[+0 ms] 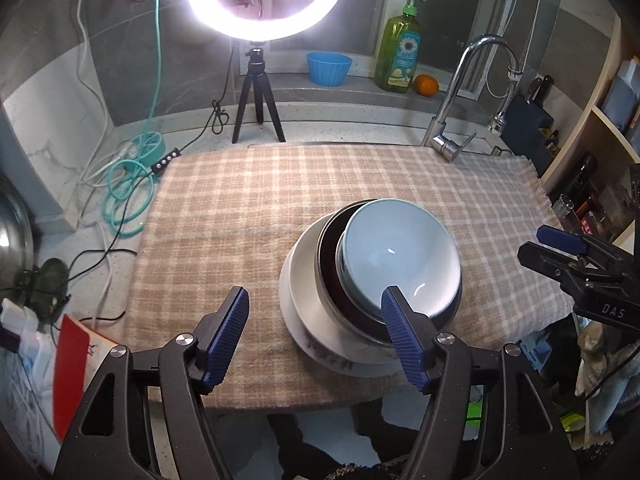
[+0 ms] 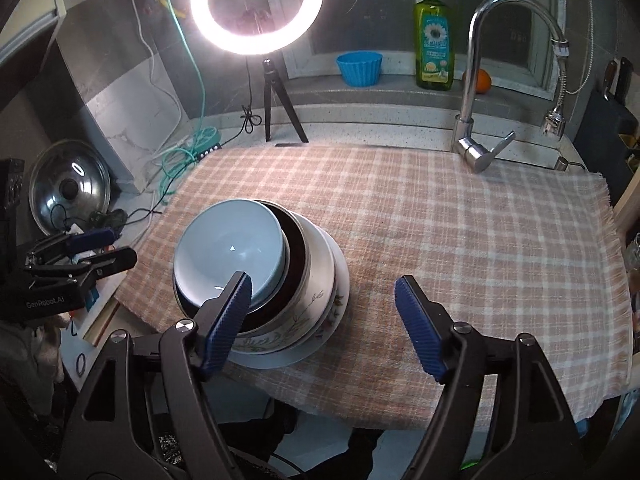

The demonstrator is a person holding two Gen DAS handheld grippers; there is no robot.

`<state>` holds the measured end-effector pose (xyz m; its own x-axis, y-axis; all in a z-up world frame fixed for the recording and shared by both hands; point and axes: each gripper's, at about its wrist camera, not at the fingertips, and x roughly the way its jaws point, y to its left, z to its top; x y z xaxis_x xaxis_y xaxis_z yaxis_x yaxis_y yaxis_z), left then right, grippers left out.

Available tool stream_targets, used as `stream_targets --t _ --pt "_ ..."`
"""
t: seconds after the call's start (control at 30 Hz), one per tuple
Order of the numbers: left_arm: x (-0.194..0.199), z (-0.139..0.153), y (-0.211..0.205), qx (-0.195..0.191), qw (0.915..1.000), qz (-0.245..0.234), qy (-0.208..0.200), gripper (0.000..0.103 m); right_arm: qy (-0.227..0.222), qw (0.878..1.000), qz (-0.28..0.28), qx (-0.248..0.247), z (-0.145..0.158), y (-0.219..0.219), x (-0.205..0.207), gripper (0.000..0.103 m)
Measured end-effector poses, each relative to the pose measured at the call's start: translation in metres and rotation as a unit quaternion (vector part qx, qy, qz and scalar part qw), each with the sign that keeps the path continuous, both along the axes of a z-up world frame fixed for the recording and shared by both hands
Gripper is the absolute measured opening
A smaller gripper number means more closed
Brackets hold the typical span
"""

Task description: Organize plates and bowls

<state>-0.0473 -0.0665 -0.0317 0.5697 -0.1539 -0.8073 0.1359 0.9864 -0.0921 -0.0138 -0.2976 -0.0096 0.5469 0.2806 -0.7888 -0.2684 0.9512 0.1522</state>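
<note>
A nested stack stands on the checked cloth (image 1: pixel 240 208) near its front edge. A light blue bowl (image 1: pixel 400 252) (image 2: pixel 232 248) sits tilted on top, inside a dark bowl (image 1: pixel 330 256) (image 2: pixel 296 248). That rests in a white floral bowl (image 1: pixel 308 292) (image 2: pixel 316 280) on a white floral plate (image 1: pixel 320 354) (image 2: pixel 272 360). My left gripper (image 1: pixel 315 294) (image 2: pixel 108 248) hovers open on the stack's left side, holding nothing. My right gripper (image 2: pixel 324 282) (image 1: pixel 548 248) hovers open on the stack's right side, also holding nothing.
A lit ring light on a tripod (image 1: pixel 260 92) stands behind the cloth, with a faucet (image 2: pixel 476 80) at the back right. A green soap bottle (image 2: pixel 434 36), blue cup (image 2: pixel 359 68) and orange (image 1: pixel 426 85) sit on the sill. Cables (image 1: pixel 132 184) and a pot lid (image 2: pixel 70 192) lie left.
</note>
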Motion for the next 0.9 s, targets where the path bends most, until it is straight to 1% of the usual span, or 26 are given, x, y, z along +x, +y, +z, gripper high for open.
stream_targets --t 0.07,0.3,0.5,0.67,0.9 --pt "-0.002 0.001 -0.001 0.008 1.0000 0.002 -0.005 0.069 -0.003 1.000 -0.007 0.000 -0.001 -0.004 -0.002 0.079" --pt "-0.002 0.004 -0.007 0.025 0.9996 0.003 -0.015 0.069 -0.002 1.000 -0.017 -0.002 -0.006 -0.009 0.002 0.080" --pt "-0.001 0.007 -0.008 0.023 0.9994 0.007 -0.024 0.069 -0.024 1.000 -0.016 -0.005 0.000 -0.007 0.001 0.080" --pt "-0.001 0.009 -0.008 0.024 0.9993 0.009 -0.028 0.069 -0.023 1.000 -0.014 -0.002 0.000 -0.006 0.003 0.080" --pt "-0.001 0.009 -0.011 0.029 0.9992 0.008 -0.025 0.069 -0.022 1.000 -0.015 -0.003 -0.001 -0.007 0.005 0.080"
